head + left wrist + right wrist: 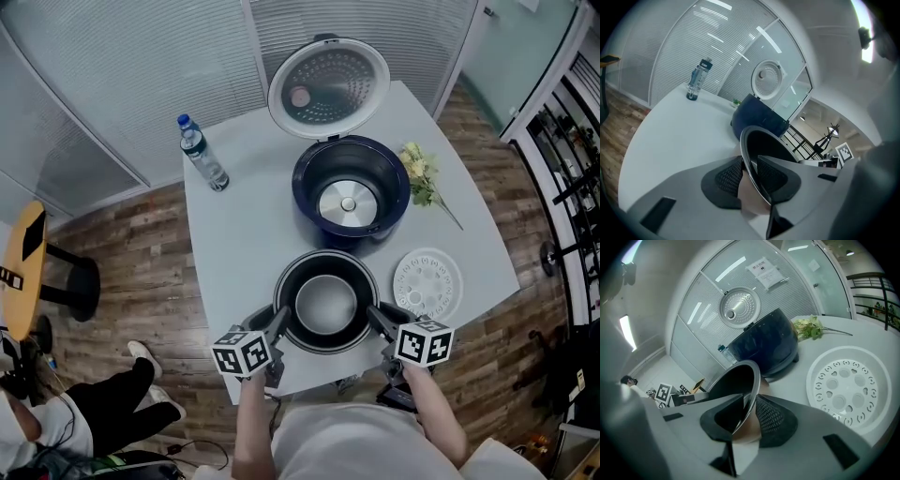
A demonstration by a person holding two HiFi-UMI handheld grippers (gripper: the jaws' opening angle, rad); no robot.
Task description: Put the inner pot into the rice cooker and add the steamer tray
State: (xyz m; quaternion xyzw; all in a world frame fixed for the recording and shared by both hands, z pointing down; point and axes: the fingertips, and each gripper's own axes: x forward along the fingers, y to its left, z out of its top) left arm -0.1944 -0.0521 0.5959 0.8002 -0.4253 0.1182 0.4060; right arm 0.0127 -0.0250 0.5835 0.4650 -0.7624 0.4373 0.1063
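The dark inner pot (325, 302) stands on the white table (239, 244) near its front edge. My left gripper (278, 327) is shut on the pot's left rim (757, 140), one pad inside and one outside. My right gripper (376, 320) is shut on the opposite rim (751, 380) in the same way. Behind the pot sits the dark blue rice cooker (350, 192), empty, with its lid (328, 82) swung up and open. The white perforated steamer tray (427, 283) lies flat on the table to the right of the pot, also in the right gripper view (846, 390).
A water bottle (202, 154) stands at the table's back left. A sprig of flowers (420, 175) lies right of the cooker. A yellow stool (23, 258) and a seated person's legs (122, 398) are on the wooden floor at left.
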